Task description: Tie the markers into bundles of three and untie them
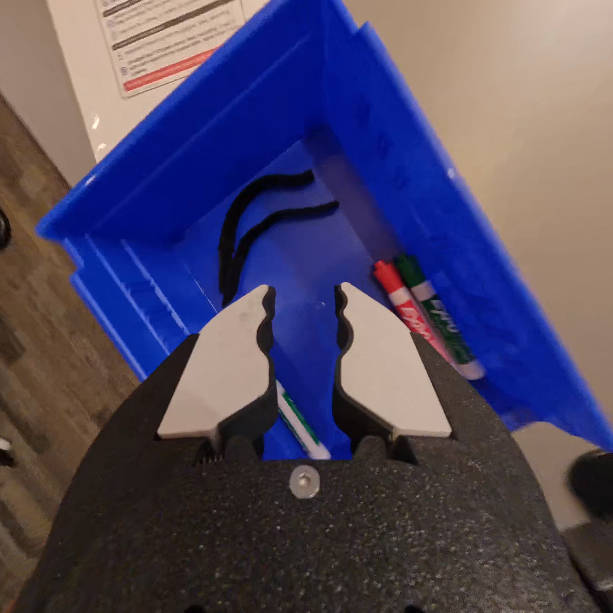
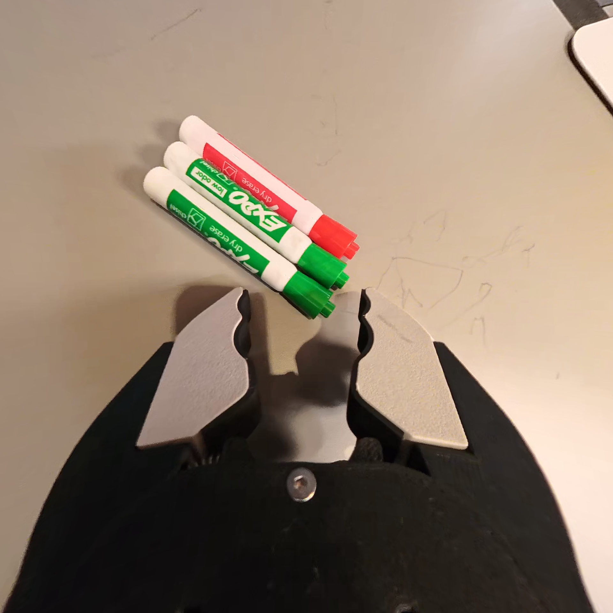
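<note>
In the left wrist view my left gripper (image 1: pixel 304 293) is open and empty over a blue plastic bin (image 1: pixel 398 139). In the bin lie two black pipe cleaners (image 1: pixel 247 229), a red marker (image 1: pixel 403 305) and a green marker (image 1: pixel 438 315) against the right wall, and another green marker (image 1: pixel 300 421) partly hidden under my fingers. In the right wrist view my right gripper (image 2: pixel 303 297) is open and empty just above the beige table (image 2: pixel 431 132). Three loose markers lie side by side ahead of it: one red marker (image 2: pixel 262 185) and two green markers (image 2: pixel 238 215), caps toward the gripper.
A white wall panel with a paper sheet (image 1: pixel 166 46) stands behind the bin, and wood-look floor (image 1: pixel 39 298) shows to the left. A white object's corner (image 2: pixel 593 63) sits at the table's far right. Pencil scribbles mark the table (image 2: pixel 447 265). Some 50 centimeters of space lies between my two pairs of fingers. The left gripper is farther from the red marker (image 2: pixel 262 185), some 45 centimeters, than the right, some 6 centimeters.
</note>
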`<state>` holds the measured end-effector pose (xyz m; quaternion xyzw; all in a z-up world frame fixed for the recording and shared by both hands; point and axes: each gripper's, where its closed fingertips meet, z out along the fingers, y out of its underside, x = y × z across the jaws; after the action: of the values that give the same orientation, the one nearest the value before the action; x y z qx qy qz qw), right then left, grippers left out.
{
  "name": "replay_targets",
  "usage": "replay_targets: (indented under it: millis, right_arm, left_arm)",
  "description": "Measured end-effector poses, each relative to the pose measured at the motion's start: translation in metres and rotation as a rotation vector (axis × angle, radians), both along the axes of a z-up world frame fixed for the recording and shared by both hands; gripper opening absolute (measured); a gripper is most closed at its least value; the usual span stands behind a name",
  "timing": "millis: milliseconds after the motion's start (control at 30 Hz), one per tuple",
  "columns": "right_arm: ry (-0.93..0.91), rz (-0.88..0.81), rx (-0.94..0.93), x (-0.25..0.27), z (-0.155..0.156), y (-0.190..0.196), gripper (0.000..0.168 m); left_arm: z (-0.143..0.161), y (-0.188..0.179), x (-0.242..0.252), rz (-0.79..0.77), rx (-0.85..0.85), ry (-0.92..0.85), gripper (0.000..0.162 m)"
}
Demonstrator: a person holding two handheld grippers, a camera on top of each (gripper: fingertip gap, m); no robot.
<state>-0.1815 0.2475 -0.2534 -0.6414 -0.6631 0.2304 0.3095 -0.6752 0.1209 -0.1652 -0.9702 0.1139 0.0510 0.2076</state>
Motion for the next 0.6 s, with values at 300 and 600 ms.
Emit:
replay_targets:
  millis: [300,600]
  right_arm:
    - [-0.010,-0.008,-0.039,0.000,-0.002,0.000,0.062]
    - [-0.017,0.002,-0.063,-0.001,-0.003,0.000,0.060]
  left_arm:
    - [-0.061,0.042,-0.024,-0.465,-0.086,0.230,0.049]
    - [-0.089,0.044,-0.038,-0.471,-0.232,0.211,0.031]
